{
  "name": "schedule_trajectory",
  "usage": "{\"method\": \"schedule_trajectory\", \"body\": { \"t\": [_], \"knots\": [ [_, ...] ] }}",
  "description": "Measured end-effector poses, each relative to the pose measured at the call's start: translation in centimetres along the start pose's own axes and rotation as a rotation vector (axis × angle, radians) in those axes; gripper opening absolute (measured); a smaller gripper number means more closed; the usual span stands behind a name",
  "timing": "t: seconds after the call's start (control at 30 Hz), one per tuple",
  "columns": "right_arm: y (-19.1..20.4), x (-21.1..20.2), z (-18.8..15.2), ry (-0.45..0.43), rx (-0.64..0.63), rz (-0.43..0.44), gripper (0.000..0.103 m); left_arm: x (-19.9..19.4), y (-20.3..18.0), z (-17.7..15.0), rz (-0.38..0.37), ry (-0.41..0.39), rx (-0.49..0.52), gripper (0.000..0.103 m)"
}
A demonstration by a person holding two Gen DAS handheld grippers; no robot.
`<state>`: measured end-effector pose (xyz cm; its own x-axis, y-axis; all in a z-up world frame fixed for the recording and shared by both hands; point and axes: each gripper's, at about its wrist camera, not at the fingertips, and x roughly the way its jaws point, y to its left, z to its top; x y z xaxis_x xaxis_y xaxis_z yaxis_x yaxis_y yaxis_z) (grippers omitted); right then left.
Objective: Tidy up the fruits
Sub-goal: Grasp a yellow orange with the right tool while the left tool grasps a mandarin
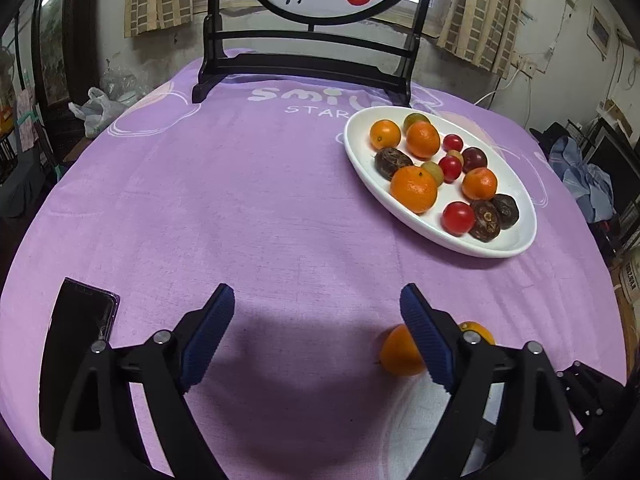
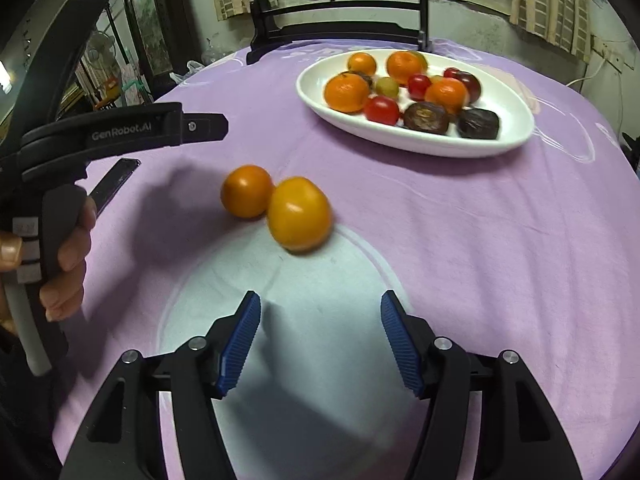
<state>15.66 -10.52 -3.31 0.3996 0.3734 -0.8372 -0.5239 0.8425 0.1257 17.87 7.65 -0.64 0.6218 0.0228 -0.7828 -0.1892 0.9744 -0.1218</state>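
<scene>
Two oranges [image 1: 400, 350] half hidden behind left gripper [image 1: 318, 306] jaws

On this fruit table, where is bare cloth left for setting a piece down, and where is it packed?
Bare purple cloth runs between the phone, the dark frame stand and the white plate; both open grippers, left and right, hang over it. The plate is crowded, bare only at its near end. Two loose oranges touch each other.

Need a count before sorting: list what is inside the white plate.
The white plate holds four oranges, three red tomatoes, three dark wrinkled fruits, greenish grapes, one dark plum. Fruit beneath others is hidden.
</scene>
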Motion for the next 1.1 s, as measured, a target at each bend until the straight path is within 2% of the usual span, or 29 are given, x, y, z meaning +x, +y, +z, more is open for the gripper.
{"method": "schedule_trajectory", "body": {
  "t": [0.3, 0.33, 0.37, 0.4, 0.5, 0.7, 0.83, 1.03, 1.1],
  "knots": [
    [1.6, 2.7, 3.6, -0.013, -0.051, -0.040, 0.063, 0.7, 1.0, 0.2, -0.007, 0.039, -0.026, 0.083],
    [1.7, 2.9, 3.9, -0.016, -0.058, -0.051, 0.058, 0.7, 0.9, 0.2, -0.010, 0.043, -0.022, 0.083],
    [1.6, 2.9, 4.0, -0.023, -0.059, -0.063, 0.042, 0.7, 0.8, 0.2, -0.013, 0.045, -0.017, 0.083],
    [1.4, 3.0, 4.3, -0.026, -0.049, -0.055, 0.038, 0.7, 0.7, 0.2, -0.019, 0.046, -0.014, 0.083],
    [0.0, 2.4, 4.3, -0.038, 0.013, -0.003, 0.038, 0.8, 0.6, 0.1, -0.029, 0.051, -0.011, 0.083],
    [-4.2, -0.3, 2.6, -0.095, 0.138, -0.014, 0.038, 1.0, -0.8, -0.5, -0.063, 0.062, 0.037, 0.083],
    [-6.6, -0.7, 1.5, -0.104, 0.216, -0.002, 0.038, 0.7, -2.1, -1.0, -0.086, 0.050, 0.071, 0.083],
    [-6.8, -0.9, 1.5, -0.119, 0.197, 0.004, 0.038, 1.3, -4.1, -2.2, -0.119, 0.083, 0.137, 0.083],
    [-6.5, -0.9, 1.4, -0.115, 0.178, -0.002, 0.038, 1.6, -4.9, -2.7, -0.110, 0.090, 0.165, 0.083]
  ]
}}
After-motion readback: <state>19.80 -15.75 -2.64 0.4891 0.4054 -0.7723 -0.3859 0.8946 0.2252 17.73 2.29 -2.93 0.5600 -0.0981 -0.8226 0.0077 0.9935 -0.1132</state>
